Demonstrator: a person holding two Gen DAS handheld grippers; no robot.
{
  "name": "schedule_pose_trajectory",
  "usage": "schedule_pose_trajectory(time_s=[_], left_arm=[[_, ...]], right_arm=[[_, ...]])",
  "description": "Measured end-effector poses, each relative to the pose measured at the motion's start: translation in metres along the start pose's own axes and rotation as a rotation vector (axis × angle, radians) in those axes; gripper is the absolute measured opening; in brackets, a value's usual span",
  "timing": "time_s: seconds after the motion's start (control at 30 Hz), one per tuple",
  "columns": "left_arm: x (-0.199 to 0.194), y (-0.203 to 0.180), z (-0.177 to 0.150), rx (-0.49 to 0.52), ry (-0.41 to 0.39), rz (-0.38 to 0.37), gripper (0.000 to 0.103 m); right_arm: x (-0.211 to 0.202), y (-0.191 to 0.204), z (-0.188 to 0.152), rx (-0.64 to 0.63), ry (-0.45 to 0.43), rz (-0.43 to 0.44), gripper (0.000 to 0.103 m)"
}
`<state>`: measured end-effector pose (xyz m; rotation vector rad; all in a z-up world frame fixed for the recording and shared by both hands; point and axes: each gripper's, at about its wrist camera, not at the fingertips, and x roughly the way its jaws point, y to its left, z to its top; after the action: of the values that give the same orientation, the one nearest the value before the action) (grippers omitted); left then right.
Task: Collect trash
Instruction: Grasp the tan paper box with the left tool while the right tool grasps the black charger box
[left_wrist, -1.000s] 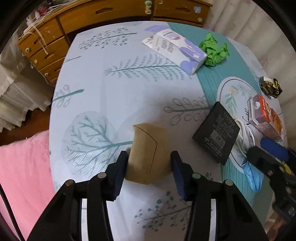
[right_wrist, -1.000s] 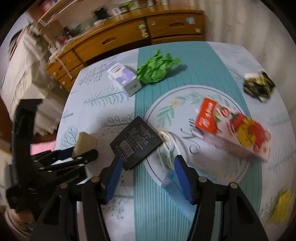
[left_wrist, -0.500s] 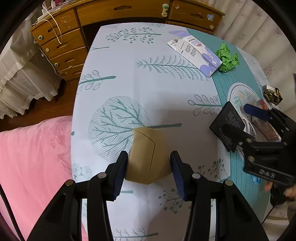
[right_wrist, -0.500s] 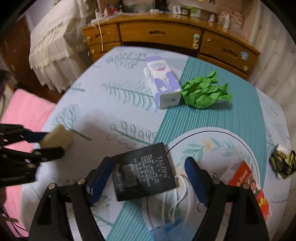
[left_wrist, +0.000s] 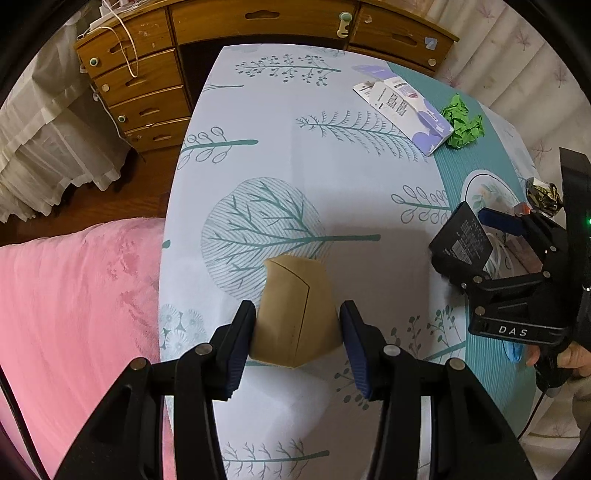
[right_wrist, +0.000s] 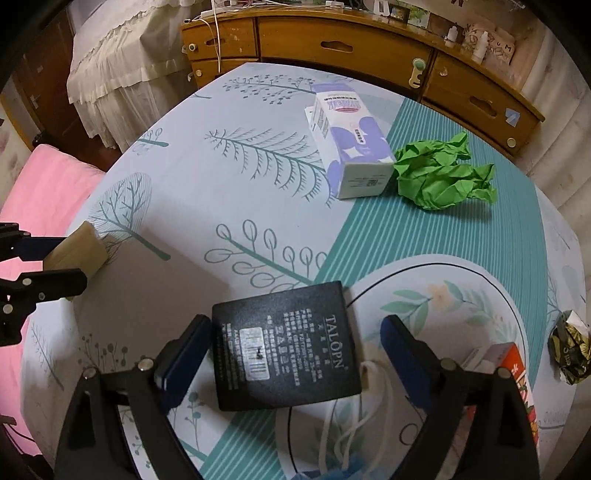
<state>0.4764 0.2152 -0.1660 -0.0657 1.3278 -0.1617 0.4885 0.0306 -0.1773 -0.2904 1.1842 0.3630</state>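
Observation:
My left gripper (left_wrist: 297, 345) is shut on a tan cardboard box (left_wrist: 295, 325) and holds it over the left part of the table; the box also shows in the right wrist view (right_wrist: 75, 253). My right gripper (right_wrist: 291, 354) is open, its jaws on either side of a flat black box (right_wrist: 284, 345) lying on the tablecloth (right_wrist: 221, 177). The black box (left_wrist: 461, 236) and right gripper (left_wrist: 524, 258) show at the right in the left wrist view. A purple-white carton (right_wrist: 347, 147), crumpled green paper (right_wrist: 443, 173), a red carton (right_wrist: 517, 373) and a black-gold wrapper (right_wrist: 569, 343) lie on the table.
A white-strapped blue face mask (right_wrist: 347, 443) lies under my right gripper. A wooden dresser (right_wrist: 332, 40) stands behind the table. A pink bed (left_wrist: 74, 314) lies left of the table, with a white frilled cloth (right_wrist: 110, 74) beyond.
My left gripper has carried the tan box back toward the table's left edge. My right gripper has moved down and left to straddle the black box.

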Motion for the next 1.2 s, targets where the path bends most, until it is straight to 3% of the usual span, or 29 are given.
schedule_pose_trajectory(time_s=[0.43, 0.57, 0.73, 0.8, 0.87, 0.9, 0.93, 1.13, 1.17, 1.2], left_arm=[[-0.004, -0.005, -0.005, 0.0, -0.002, 0.003, 0.045], [-0.005, -0.007, -0.01, 0.002, 0.001, 0.002, 0.045], [-0.004, -0.01, -0.014, 0.006, 0.008, 0.003, 0.045], [-0.004, -0.011, -0.015, 0.01, 0.007, 0.004, 0.045], [-0.005, -0.013, -0.016, 0.015, 0.006, 0.005, 0.045], [-0.006, -0.014, -0.017, 0.016, 0.004, 0.004, 0.045], [-0.008, -0.014, -0.017, 0.018, 0.001, 0.004, 0.045], [-0.026, -0.022, -0.024, 0.03, -0.028, 0.01, 0.045], [-0.03, -0.024, -0.026, 0.03, -0.034, 0.012, 0.044], [-0.035, -0.026, -0.03, 0.031, -0.04, 0.012, 0.02]], right_arm=[[0.0, -0.001, 0.0, 0.005, 0.005, 0.004, 0.092], [-0.007, -0.002, -0.005, 0.029, -0.007, 0.097, 0.092], [-0.004, 0.01, -0.009, -0.035, 0.003, 0.007, 0.092], [-0.004, 0.009, -0.008, -0.014, 0.005, 0.009, 0.093], [-0.005, 0.008, -0.006, 0.0, 0.005, 0.0, 0.09], [-0.007, 0.007, -0.005, 0.009, -0.011, -0.001, 0.075], [-0.009, 0.007, -0.004, 0.017, -0.002, 0.0, 0.072], [-0.032, 0.011, -0.014, 0.04, -0.035, 0.024, 0.071], [-0.04, 0.011, -0.017, 0.047, -0.051, 0.031, 0.071], [-0.05, 0.012, -0.021, 0.059, -0.071, 0.043, 0.071]])
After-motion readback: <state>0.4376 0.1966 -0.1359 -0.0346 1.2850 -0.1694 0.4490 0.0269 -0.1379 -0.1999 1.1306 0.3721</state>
